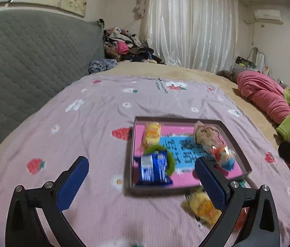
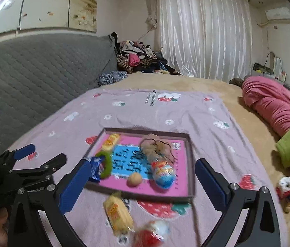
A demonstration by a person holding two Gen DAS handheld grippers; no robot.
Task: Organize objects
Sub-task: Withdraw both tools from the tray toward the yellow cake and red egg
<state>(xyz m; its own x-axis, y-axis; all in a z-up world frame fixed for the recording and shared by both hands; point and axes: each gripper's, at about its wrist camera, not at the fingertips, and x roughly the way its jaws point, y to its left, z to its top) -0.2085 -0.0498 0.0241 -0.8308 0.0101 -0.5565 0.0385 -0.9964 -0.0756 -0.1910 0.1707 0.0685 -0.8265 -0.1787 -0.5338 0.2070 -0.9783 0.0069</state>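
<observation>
A shallow box [image 1: 235, 142] [image 2: 189, 160] with a pink and blue floor lies on the lilac blanket. In it are a blue packet [image 1: 154, 168] [image 2: 94, 168] on a green ring [image 1: 170, 160] [image 2: 108, 164], a yellow snack [image 1: 152, 133] [image 2: 111, 141], a crumpled beige wrapper [image 1: 205, 136] [image 2: 156, 147], a toy egg [image 1: 225, 158] [image 2: 163, 173] and a small round cookie [image 2: 135, 179]. Another yellow snack [image 1: 203, 206] [image 2: 118, 214] and a red-white egg [image 2: 152, 233] lie outside, in front. My left gripper [image 1: 141, 184] [image 2: 44, 154] is open and empty. My right gripper [image 2: 141, 184] is open and empty.
A grey quilted headboard [image 1: 27, 61] stands at the left. A clothes pile [image 1: 124, 45] lies at the back. A pink and green bundle [image 1: 268, 98] lies at the right. A red-white toy [image 2: 287, 189] sits at the blanket's right edge.
</observation>
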